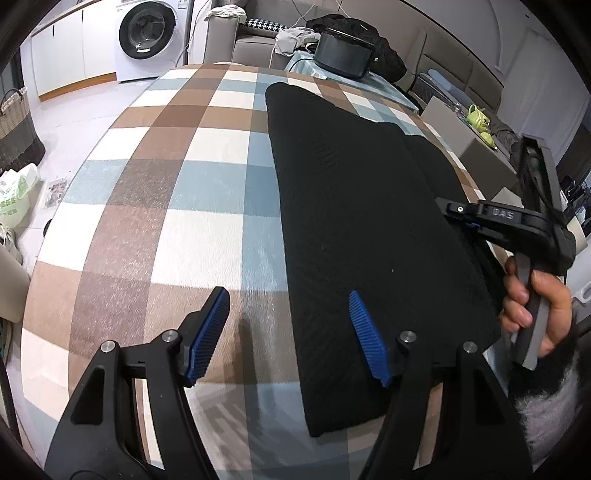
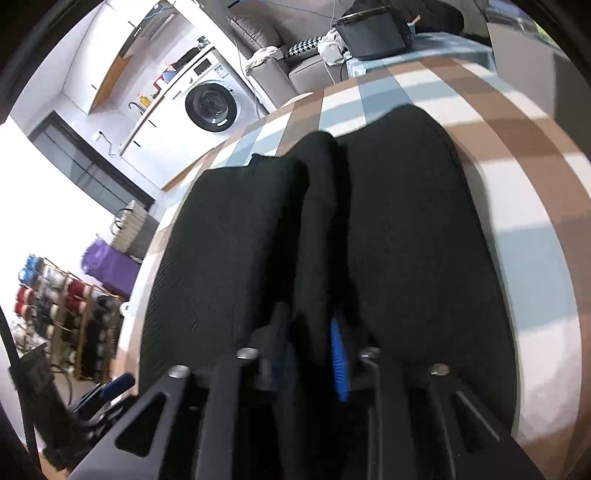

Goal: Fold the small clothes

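- Left wrist view: the black garment (image 1: 362, 229) is lying flat along the checked tablecloth (image 1: 166, 192), running from the upper centre of the frame down to the lower right. It is lying as a long narrow strip, which I judge to be the result of lengthwise folding, so a crosswise fold is probably what is left.
- The left gripper (image 1: 288, 332) is hovering at the bottom of the frame with its blue pads (image 1: 207, 332) spread wide and nothing between them. One pad is sitting over bare cloth, the other over the garment's near edge, likely waiting to take that side.
- At the right edge of the same view, a hand (image 1: 535, 310) is squeezing the handle of the right gripper (image 1: 454, 210), whose tip is reaching in at the garment's right edge.
- Right wrist view: the right gripper (image 2: 314, 354) is pinching a raised ridge of black fabric, jaws pressed nearly together on it, at the lower centre of the frame. The garment (image 2: 406, 221) is bulging to either side of the pinch, which suggests the fabric is being gathered to lift and carry it over.
- The frame is slightly smeared, so how many layers are caught I cannot tell.
- A washing machine (image 1: 144, 33) is standing in the upper left, well apart from the work.
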